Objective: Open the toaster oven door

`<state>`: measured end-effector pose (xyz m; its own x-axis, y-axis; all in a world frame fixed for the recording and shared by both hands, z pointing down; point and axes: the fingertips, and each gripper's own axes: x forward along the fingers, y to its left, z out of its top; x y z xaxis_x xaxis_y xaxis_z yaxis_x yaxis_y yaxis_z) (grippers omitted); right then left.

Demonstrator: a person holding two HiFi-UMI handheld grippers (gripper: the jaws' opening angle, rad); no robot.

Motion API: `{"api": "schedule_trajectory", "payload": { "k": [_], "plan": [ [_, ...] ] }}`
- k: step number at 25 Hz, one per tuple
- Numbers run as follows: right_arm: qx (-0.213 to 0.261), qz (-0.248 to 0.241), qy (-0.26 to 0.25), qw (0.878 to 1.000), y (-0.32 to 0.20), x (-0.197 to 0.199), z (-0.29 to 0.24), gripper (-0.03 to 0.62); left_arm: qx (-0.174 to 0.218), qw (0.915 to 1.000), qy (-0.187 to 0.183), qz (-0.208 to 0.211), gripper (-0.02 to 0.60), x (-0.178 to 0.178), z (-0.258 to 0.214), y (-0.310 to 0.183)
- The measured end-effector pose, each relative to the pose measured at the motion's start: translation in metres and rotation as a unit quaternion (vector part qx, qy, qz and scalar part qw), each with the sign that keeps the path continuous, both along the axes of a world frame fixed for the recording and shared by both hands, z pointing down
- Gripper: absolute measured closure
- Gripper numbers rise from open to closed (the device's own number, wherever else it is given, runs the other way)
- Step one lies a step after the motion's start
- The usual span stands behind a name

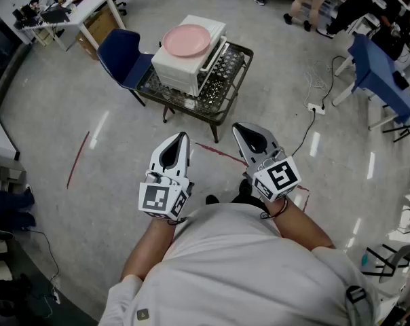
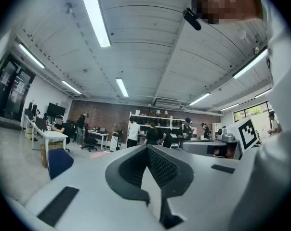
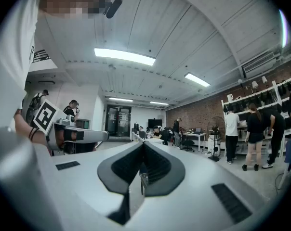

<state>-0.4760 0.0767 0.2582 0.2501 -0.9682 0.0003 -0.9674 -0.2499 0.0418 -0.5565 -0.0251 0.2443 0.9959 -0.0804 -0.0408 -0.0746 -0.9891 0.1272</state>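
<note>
In the head view a white toaster oven [image 1: 189, 65] stands on a small black mesh table [image 1: 222, 90] ahead of me, with a pink plate [image 1: 187, 40] lying on its top. My left gripper [image 1: 182, 137] and right gripper [image 1: 237, 128] are held level side by side in front of my body, well short of the table. Both are shut with nothing between the jaws. In the left gripper view the left gripper [image 2: 148, 148] points across the room, and the right gripper [image 3: 142, 145] does the same in its own view.
A blue chair [image 1: 121, 55] stands left of the mesh table. A power strip with cable [image 1: 316, 107] lies on the floor to the right, near a blue-draped table [image 1: 379, 73]. A white desk [image 1: 76, 12] is at the far left. Several people work in the background.
</note>
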Motion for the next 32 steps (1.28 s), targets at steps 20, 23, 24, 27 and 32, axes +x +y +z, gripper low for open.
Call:
{"api": "schedule_trajectory", "payload": {
  "k": [20, 23, 24, 27, 32],
  "plan": [
    [0.008, 0.003, -0.011, 1.0, 0.009, 0.011, 0.007, 0.574, -0.008, 0.9997, 0.001, 0.022, 0.566, 0.018, 0.014, 0.008],
    [0.01, 0.003, -0.016, 1.0, 0.014, 0.023, 0.009, 0.574, -0.008, 0.9996, -0.003, 0.026, 0.566, 0.034, 0.015, 0.013],
    [0.01, 0.003, -0.018, 1.0, 0.016, 0.029, 0.01, 0.574, -0.008, 0.9996, -0.004, 0.027, 0.566, 0.041, 0.015, 0.015],
    [0.012, 0.007, -0.018, 1.0, 0.024, 0.052, 0.012, 0.574, -0.003, 0.9995, -0.004, 0.031, 0.566, 0.065, 0.015, 0.021],
    [0.016, 0.009, -0.019, 1.0, 0.044, 0.102, 0.012, 0.574, -0.001, 0.9994, -0.01, 0.033, 0.566, 0.117, 0.016, 0.038]
  ]
}}
